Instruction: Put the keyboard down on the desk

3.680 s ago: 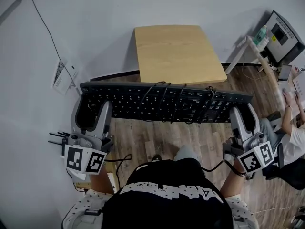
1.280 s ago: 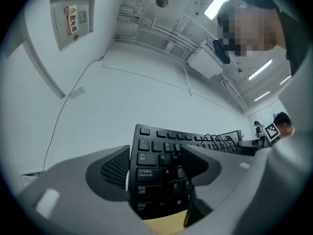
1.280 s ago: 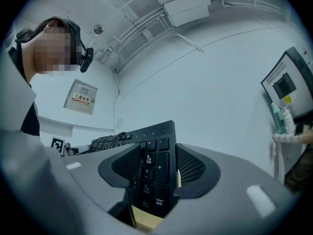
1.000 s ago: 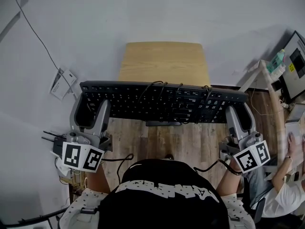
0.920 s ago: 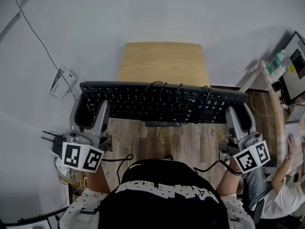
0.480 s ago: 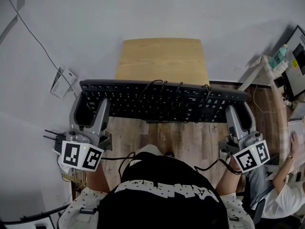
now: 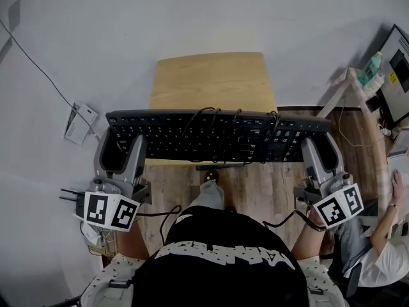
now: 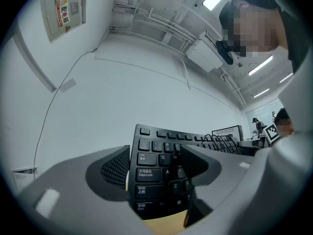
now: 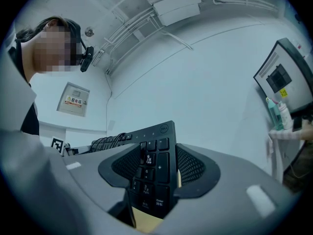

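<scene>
Now the long black keyboard (image 7: pixel 217 136) lies level across the middle of the head view, and the small light-wood desk (image 7: pixel 214 78) sits squarely behind and beneath it. A few seconds ago the desk stood off toward the upper right, with only plank floor (image 7: pixel 255 190) under the keys. Half a second ago the desk's near edge was hidden, but a thin strip of pale wood now shows just below the keyboard's near edge at centre left. By that, the keyboard's middle stretch is over the desk top, while both ends reach past the desk's sides. The grip has not changed. The left gripper (image 7: pixel 121 147) has its jaws closed on the keyboard's left end, with the Caps Lock and Shift keys between them in the left gripper view. The right gripper (image 7: pixel 321 149) is clamped the same way on the number-pad end. Loops of thin black cable (image 7: pixel 211 117) rest on the key rows near the centre. I cannot tell whether the keyboard's underside already touches the wood or hangs just above it. The carry looks all but finished, and what seems left is settling it flat and letting the jaws open without dragging the overhanging ends.
</scene>
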